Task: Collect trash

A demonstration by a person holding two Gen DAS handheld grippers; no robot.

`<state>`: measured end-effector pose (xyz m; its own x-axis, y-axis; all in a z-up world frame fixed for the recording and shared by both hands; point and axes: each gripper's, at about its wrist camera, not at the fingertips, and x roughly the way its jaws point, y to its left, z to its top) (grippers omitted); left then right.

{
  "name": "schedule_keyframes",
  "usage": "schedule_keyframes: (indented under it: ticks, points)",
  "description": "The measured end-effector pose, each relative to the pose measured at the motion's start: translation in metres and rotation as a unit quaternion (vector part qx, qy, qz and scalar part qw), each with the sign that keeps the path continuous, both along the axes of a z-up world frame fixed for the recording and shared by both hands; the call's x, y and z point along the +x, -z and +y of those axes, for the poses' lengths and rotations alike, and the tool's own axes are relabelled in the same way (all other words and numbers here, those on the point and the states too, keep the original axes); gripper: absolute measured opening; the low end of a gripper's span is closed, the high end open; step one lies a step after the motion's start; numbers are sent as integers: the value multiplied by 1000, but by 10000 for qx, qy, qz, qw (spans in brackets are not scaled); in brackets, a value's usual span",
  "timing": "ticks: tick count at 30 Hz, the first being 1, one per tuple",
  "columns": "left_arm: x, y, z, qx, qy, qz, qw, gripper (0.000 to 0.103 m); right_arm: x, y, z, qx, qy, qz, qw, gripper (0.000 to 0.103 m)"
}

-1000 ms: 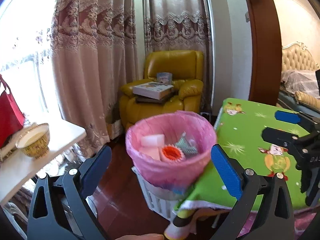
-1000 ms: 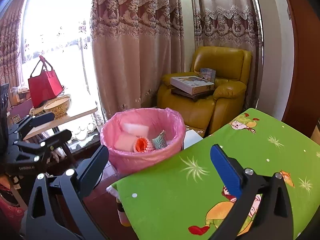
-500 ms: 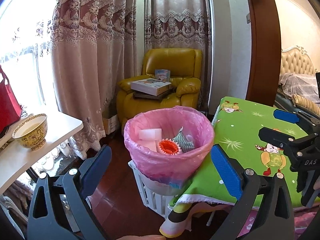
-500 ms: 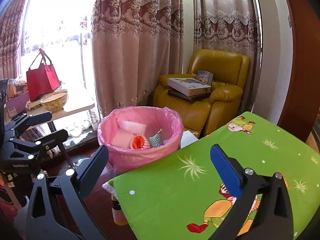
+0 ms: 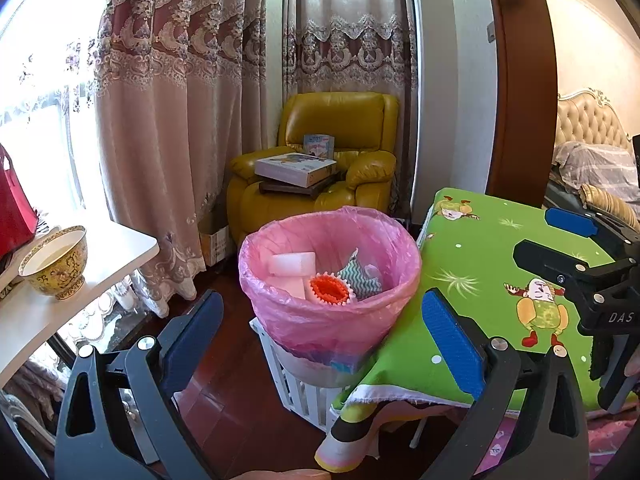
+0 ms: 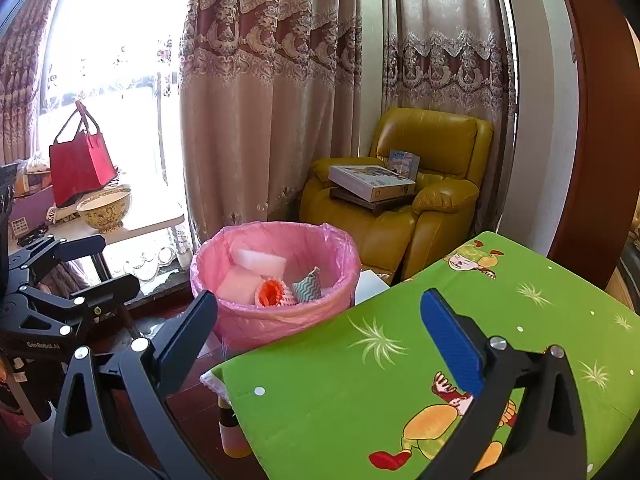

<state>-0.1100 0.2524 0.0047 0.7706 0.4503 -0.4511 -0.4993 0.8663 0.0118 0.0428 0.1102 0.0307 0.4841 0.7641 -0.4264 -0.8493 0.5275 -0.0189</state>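
Note:
A bin lined with a pink bag (image 5: 332, 320) (image 6: 276, 320) stands on a white crate beside the green table. Inside lie white foam blocks (image 5: 292, 263) (image 6: 260, 263), an orange foam net (image 5: 329, 289) (image 6: 269, 293) and a zigzag-patterned wrapper (image 5: 354, 276) (image 6: 309, 286). My left gripper (image 5: 320, 332) is open and empty, a short way back from the bin. My right gripper (image 6: 320, 332) is open and empty above the table's near corner. Each gripper shows in the other's view: the right one (image 5: 576, 248), the left one (image 6: 80, 264).
A table with a green cartoon cloth (image 5: 488, 280) (image 6: 400, 360) is right of the bin. A yellow armchair (image 5: 320, 184) (image 6: 404, 200) with boxes stands behind by the curtains. A white side table (image 5: 80, 272) holds a yellow bowl (image 5: 56, 262) (image 6: 105, 208) and a red bag (image 6: 78, 160).
Both grippers have drawn back and up from the bin, so it looks smaller and farther. Both stay open and empty. The bin's contents have not moved.

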Motion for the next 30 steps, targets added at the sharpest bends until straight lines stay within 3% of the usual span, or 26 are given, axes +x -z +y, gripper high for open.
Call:
schedule_keyframes:
  ticks: [30]
  points:
    - [1, 1, 0, -4, -17, 23, 10000, 95, 0, 5, 1, 15, -11, 80, 10000, 98]
